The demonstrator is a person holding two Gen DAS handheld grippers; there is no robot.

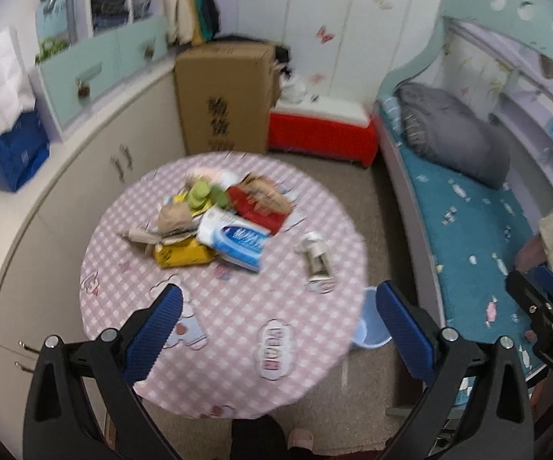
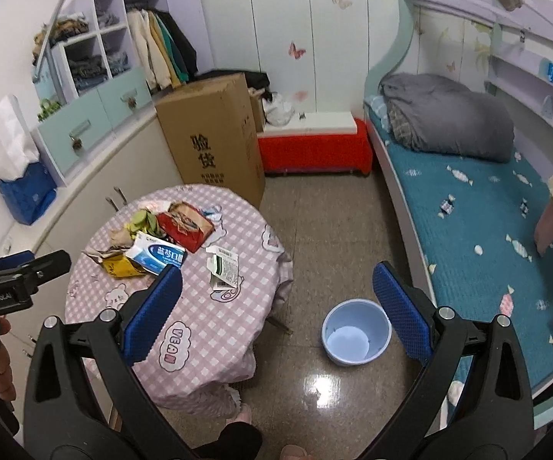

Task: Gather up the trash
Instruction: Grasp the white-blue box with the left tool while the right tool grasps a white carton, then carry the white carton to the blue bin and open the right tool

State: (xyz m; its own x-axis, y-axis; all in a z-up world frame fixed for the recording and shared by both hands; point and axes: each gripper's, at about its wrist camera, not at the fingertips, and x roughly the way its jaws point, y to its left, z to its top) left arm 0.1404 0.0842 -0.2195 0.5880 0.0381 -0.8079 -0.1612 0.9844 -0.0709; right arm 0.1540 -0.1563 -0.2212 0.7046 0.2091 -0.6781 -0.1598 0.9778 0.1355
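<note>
A pile of trash (image 1: 215,222) lies on the round table with a pink checked cloth (image 1: 238,326): a white and blue packet (image 1: 238,243), a red packet (image 1: 255,203), a yellow wrapper (image 1: 182,255), green pieces and brown paper. A flattened small carton (image 1: 316,258) lies apart to the right; it also shows in the right wrist view (image 2: 224,270). A light blue bin (image 2: 355,331) stands on the floor right of the table. My left gripper (image 1: 278,303) is open and empty above the table's near side. My right gripper (image 2: 276,287) is open and empty, high above the table edge and floor.
A large cardboard box (image 2: 215,142) and a red and white chest (image 2: 314,149) stand behind the table. A low cabinet (image 1: 65,199) runs along the left. A bed with a teal cover (image 2: 479,230) and a grey duvet fills the right.
</note>
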